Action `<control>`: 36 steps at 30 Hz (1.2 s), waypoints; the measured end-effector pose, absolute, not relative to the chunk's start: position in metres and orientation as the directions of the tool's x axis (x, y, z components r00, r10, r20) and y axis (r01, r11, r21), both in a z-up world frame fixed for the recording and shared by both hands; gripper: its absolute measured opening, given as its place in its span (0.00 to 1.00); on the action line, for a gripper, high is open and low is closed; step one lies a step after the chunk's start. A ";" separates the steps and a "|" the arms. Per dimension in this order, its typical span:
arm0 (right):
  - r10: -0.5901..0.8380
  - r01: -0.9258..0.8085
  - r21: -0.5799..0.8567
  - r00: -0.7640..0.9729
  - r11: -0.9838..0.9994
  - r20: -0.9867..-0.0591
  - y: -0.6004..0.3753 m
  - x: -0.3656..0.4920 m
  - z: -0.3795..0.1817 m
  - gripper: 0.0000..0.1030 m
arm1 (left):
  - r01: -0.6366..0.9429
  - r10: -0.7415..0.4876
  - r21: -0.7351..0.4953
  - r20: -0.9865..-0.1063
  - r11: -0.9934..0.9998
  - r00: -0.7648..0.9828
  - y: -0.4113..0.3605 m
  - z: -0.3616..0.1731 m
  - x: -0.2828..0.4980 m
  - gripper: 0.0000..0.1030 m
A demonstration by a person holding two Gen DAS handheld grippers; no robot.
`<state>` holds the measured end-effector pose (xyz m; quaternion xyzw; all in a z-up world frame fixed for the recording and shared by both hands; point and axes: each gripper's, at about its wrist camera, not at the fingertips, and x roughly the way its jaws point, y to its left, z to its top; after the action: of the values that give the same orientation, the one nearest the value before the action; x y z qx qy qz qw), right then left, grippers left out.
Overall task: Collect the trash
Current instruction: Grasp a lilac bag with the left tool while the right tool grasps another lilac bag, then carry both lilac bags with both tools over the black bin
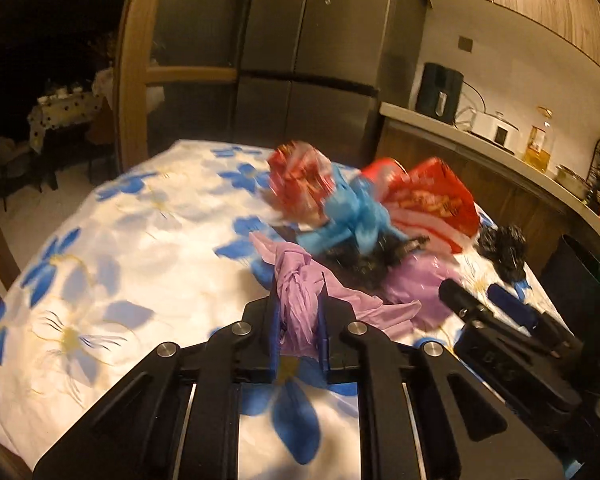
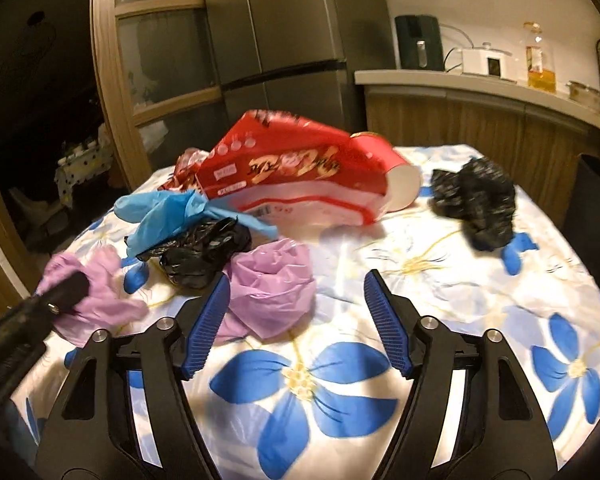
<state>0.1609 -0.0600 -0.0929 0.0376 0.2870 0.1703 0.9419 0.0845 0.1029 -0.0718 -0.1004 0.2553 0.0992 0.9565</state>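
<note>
My left gripper (image 1: pixel 299 297) is shut on a twisted purple plastic bag (image 1: pixel 300 312) near the front of the flower-print tablecloth (image 1: pixel 120 240). In the right wrist view that gripper's finger shows at the left on the same purple bag (image 2: pixel 100 292). My right gripper (image 2: pixel 296 280) stands open over the cloth; a second crumpled purple bag (image 2: pixel 276 292) lies against its left pad, unpressed. Behind are a black bag (image 2: pixel 204 252), a blue plastic piece (image 2: pixel 160 216), a red snack bag (image 2: pixel 300 172), a red paper cup (image 2: pixel 396 176) and another black bag (image 2: pixel 480 200).
A crumpled red wrapper (image 1: pixel 300 180) lies at the back of the pile. A grey fridge (image 2: pixel 284 40) and wooden door frame (image 2: pixel 108 80) stand behind the table. The counter (image 2: pixel 480 84) at the right carries appliances and an oil bottle (image 2: pixel 540 60). A dark bin (image 2: pixel 596 200) is beside the table.
</note>
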 end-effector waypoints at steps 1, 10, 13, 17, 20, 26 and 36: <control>0.346 -0.302 0.171 0.771 0.938 -0.535 -0.058 0.163 -0.094 0.57 | -0.246 0.144 -0.140 -0.506 0.959 0.850 0.104 -0.071 0.085 0.14; 0.394 -0.358 0.182 0.713 0.916 -0.580 -0.049 0.173 -0.101 0.15 | -0.251 0.150 -0.141 -0.501 0.958 0.852 0.107 -0.067 0.085 0.13; 0.400 -0.378 0.165 0.713 0.911 -0.576 -0.048 0.167 -0.099 0.07 | -0.250 0.152 -0.135 -0.497 0.959 0.854 0.106 -0.065 0.085 0.13; 0.393 -0.376 0.148 0.740 0.915 -0.546 -0.059 0.155 -0.088 0.05 | -0.247 0.159 -0.121 -0.485 0.961 0.860 0.101 -0.061 0.083 0.13; 0.384 -0.361 0.150 0.768 0.921 -0.512 -0.075 0.145 -0.075 0.05 | -0.240 0.157 -0.118 -0.474 0.964 0.866 0.094 -0.057 0.082 0.13; 0.354 -0.317 0.158 0.817 0.935 -0.455 -0.114 0.128 -0.051 0.05 | -0.190 0.124 -0.109 -0.442 0.976 0.888 0.071 -0.047 0.084 0.12; 0.268 -0.221 0.163 0.881 0.962 -0.389 -0.176 0.115 -0.026 0.04 | -0.069 0.031 -0.080 -0.401 0.994 0.916 0.011 -0.029 0.101 0.12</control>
<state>0.1150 -0.1763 -0.0260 0.0568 0.2084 0.1261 0.9682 0.1009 0.0112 -0.0291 -0.0464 0.2039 0.0256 0.9776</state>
